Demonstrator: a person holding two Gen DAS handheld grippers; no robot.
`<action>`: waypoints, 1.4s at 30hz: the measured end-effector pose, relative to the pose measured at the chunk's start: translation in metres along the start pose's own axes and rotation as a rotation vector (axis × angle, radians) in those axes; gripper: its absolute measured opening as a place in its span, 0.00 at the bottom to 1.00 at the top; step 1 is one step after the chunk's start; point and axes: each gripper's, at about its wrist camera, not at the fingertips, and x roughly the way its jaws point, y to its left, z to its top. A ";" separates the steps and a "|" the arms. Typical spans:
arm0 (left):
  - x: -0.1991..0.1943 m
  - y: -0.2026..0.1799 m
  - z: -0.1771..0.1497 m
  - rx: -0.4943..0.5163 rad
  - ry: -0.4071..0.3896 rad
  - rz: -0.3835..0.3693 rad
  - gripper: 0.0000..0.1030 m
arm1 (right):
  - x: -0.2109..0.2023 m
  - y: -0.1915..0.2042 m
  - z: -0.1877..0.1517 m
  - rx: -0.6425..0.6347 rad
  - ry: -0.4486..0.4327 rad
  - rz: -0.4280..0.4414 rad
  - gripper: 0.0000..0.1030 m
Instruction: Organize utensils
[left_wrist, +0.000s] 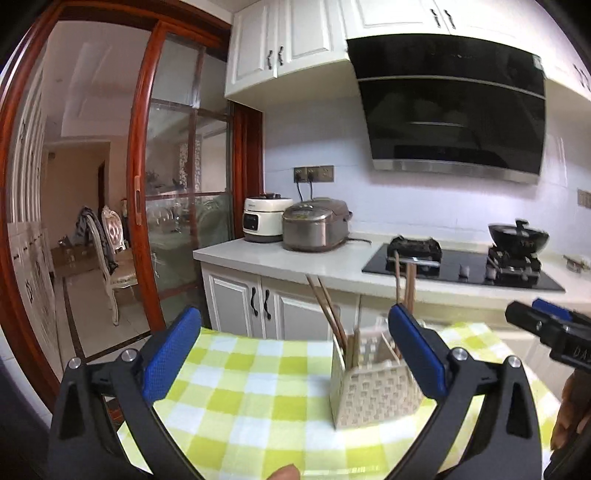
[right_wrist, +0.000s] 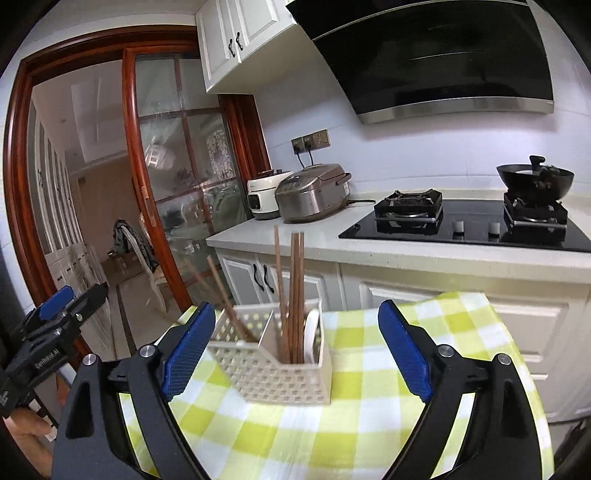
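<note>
1. Two grippers hang over a table under a green-and-white checked cloth (right_wrist: 369, 387), both pointing a little downward toward the kitchen counter (right_wrist: 306, 232).
2. The left gripper (left_wrist: 295, 354) has its blue pads spread wide, with nothing touching them; only cloth shows between them.
3. The right gripper (right_wrist: 297, 350) is likewise spread wide and empty, its fingers apart from the basket.
4. In the left wrist view the right gripper comes in at the right edge, with part of the holding hand (left_wrist: 570, 410) below it.
5. In the right wrist view the left gripper sits at the far left, a hand (right_wrist: 26, 428) under it.
6. The cream perforated utensil basket (right_wrist: 273, 362) stands upright on the cloth, ahead of both grippers and nearer the right one's left pad.
7. Brown chopsticks (right_wrist: 293, 295) stand upright in one compartment beside a white spoon (right_wrist: 312, 332).
8. More chopsticks (right_wrist: 229, 299) lean to the left in the neighbouring compartment.
9. Behind, a rice cooker (right_wrist: 310, 194) and a white cooker (right_wrist: 264, 197) sit on the counter; a wok (right_wrist: 535, 181) rests on the hob.
</note>
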 end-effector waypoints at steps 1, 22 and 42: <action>-0.005 0.000 -0.006 -0.002 0.006 -0.021 0.96 | -0.004 0.002 -0.005 -0.013 0.001 -0.003 0.82; -0.025 -0.025 -0.059 0.019 0.064 -0.127 0.96 | -0.029 0.009 -0.055 -0.122 0.041 0.008 0.82; -0.027 -0.023 -0.061 0.011 0.077 -0.146 0.96 | -0.031 0.018 -0.057 -0.155 0.034 0.025 0.82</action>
